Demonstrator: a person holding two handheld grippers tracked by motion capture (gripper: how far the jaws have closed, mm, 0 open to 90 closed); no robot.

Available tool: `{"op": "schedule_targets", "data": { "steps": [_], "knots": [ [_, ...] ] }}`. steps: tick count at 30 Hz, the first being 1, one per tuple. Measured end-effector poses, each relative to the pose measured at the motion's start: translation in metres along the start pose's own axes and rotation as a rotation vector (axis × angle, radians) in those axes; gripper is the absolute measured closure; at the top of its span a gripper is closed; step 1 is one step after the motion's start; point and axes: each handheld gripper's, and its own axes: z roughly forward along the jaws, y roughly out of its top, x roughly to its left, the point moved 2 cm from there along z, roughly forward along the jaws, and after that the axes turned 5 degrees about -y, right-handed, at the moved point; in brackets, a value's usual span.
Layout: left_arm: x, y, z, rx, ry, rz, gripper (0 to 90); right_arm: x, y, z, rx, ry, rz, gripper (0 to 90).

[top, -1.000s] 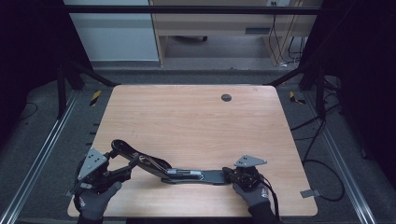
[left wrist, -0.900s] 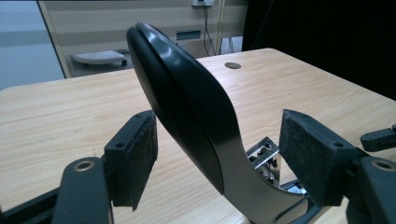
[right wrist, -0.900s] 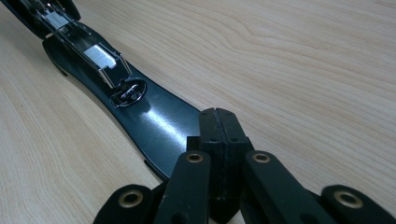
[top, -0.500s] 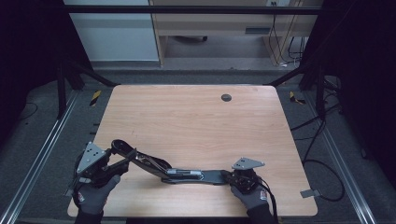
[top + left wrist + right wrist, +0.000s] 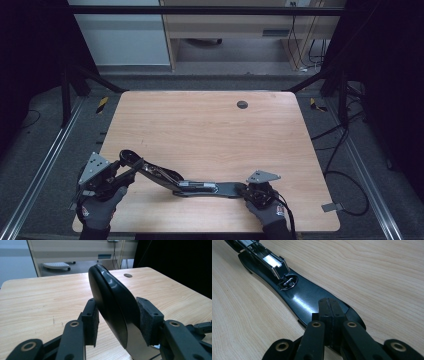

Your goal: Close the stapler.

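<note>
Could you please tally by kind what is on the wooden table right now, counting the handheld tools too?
Black stapler, swung open flat: 1
Handheld tools: 2, the left tool and the right tool
Dark round grommet in the tabletop: 1
Total: 4

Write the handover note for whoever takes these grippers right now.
Left gripper: its fingers have just been closing on the raised top arm of the stapler; both pads look in contact with it.
Right gripper: shut, nothing between the fingers, tips resting on the end of the base.
Stapler: swung open near the front edge of the table, magazine exposed.
Done: base steadied, top arm caught.
Left: probably swing the arm; which way is unclear.
</note>
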Motion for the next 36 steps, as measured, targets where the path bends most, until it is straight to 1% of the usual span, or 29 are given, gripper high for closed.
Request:
{"op": "schedule_targets", "data": {
  "steps": [1,7,10,12,17,24,28,31,36],
  "knots": [
    [-0.002,0.001,0.000,-0.003,0.001,-0.002,55.0,0.000,-0.001,-0.001,0.004,-0.004,0.008,90.0],
    [-0.005,0.003,0.001,-0.008,-0.003,-0.004,55.8,-0.003,-0.002,-0.002,-0.001,-0.011,0.021,90.0],
    [-0.008,0.005,0.003,-0.008,-0.007,0.004,56.1,-0.004,-0.002,-0.003,-0.002,-0.009,0.033,90.0],
    [-0.011,0.007,0.003,-0.009,-0.007,0.007,56.5,-0.004,-0.002,-0.002,-0.005,-0.012,0.029,90.0],
    [-0.019,0.012,0.007,-0.009,-0.017,0.024,57.2,-0.005,-0.003,-0.002,-0.008,-0.012,0.031,90.0],
    [-0.031,0.018,0.013,-0.005,-0.020,0.062,57.8,-0.006,-0.003,-0.002,-0.009,-0.011,0.034,90.0],
    [-0.038,0.021,0.016,-0.001,-0.018,0.075,58.2,-0.006,-0.003,-0.002,-0.010,-0.009,0.040,90.0],
    [-0.044,0.023,0.018,0.004,-0.012,0.100,58.2,-0.006,-0.003,-0.003,-0.008,-0.003,0.047,90.0],
    [-0.051,0.026,0.022,0.005,-0.009,0.120,58.4,-0.007,-0.003,-0.002,-0.015,-0.001,0.043,90.0]
  ]
}}
